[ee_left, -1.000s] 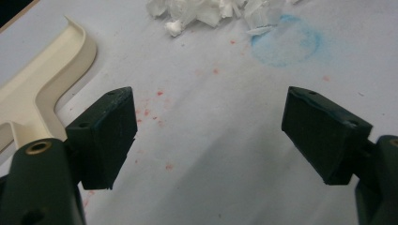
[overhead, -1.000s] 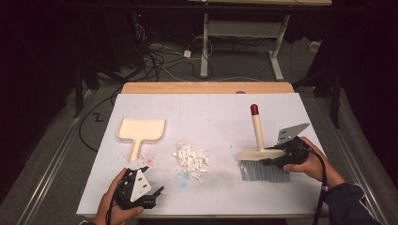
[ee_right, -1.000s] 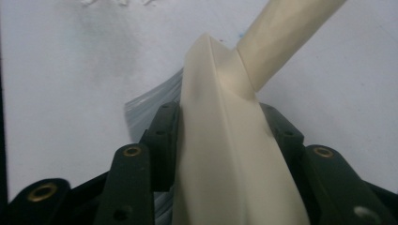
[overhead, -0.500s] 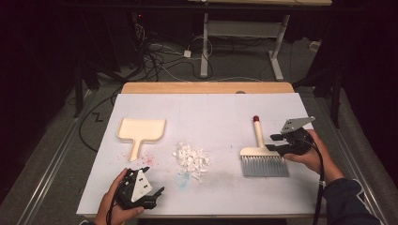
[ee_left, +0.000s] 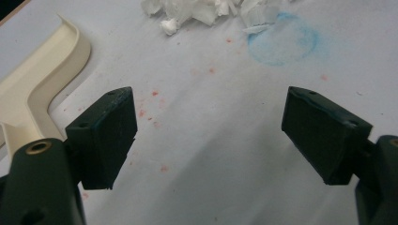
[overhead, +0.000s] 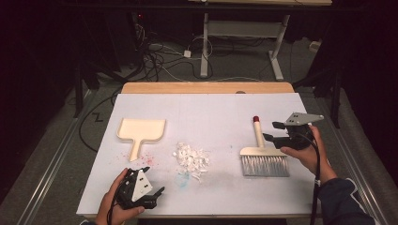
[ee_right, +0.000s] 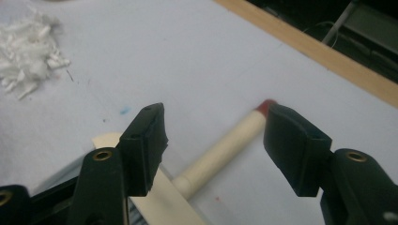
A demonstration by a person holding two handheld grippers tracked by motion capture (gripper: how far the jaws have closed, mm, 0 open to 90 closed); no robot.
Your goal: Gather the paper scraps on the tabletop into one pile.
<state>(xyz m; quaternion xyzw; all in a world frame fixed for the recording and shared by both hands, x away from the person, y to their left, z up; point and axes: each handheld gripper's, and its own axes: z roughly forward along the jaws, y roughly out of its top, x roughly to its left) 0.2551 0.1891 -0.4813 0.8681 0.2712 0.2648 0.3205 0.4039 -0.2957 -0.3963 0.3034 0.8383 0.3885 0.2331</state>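
Brush lies flat just left of right gripper, whose jaws have just been opening, handle between them, untouched. Left gripper spread, empty; dustpan and white scraps beyond it.

Black tongs on the right carry a grey three-cornered plate, black cable trailing over a dark navy sleeve.

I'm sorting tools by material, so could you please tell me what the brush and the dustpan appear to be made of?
The brush looks like pale, smooth wood: matte cream handle with a red-painted tip, and grey bristles, probably synthetic. The dustpan looks like cream plastic, judging by its smooth moulded rim and slight sheen.
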